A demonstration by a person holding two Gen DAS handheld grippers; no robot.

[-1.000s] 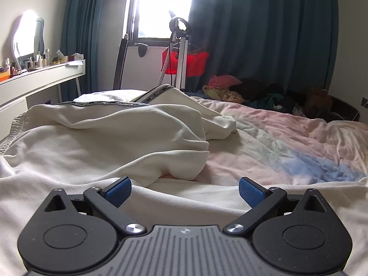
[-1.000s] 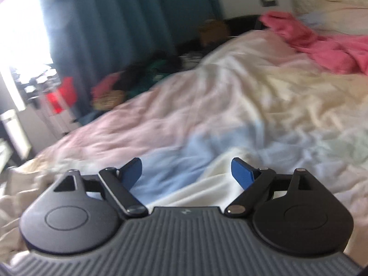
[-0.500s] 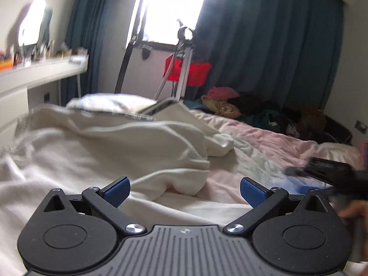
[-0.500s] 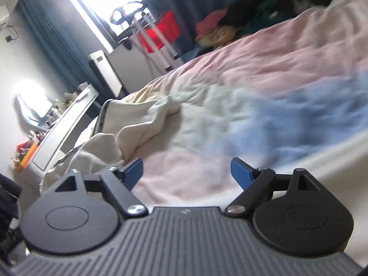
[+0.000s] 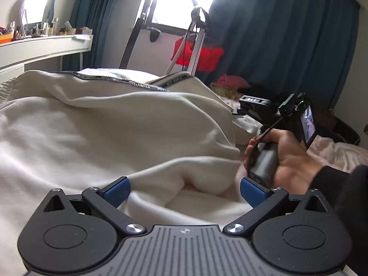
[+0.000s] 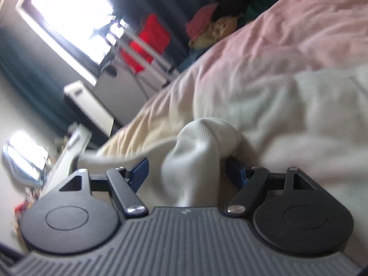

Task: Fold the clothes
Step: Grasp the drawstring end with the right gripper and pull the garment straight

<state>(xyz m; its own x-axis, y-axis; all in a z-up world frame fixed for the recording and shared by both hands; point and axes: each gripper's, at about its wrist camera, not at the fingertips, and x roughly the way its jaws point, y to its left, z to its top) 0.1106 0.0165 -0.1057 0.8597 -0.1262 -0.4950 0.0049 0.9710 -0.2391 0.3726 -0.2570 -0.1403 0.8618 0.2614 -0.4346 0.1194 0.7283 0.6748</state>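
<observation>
Now swung in, the right gripper point(image 6: 186, 172) straddles a ribbed cream garment point(image 6: 202, 147) fold, unclamped; left gripper point(image 5: 184, 189) spread.

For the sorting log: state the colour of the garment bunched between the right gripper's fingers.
Cream-white, the ribbed knit garment; the right wrist view shows it best.

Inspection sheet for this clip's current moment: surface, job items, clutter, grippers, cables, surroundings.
Surface: bed with pink duvet.
Job's things: cream garment rumpled on the bed; one bunched fold sits between the right gripper's fingers.
Clutter: clothes pile at the far edge.
Grippers: left gripper open, empty; right gripper open around the fold, held by a hand.
Cables: thin black cable on the right gripper.
Surroundings: teal curtains, bright window, white shelf, red bag.
</observation>
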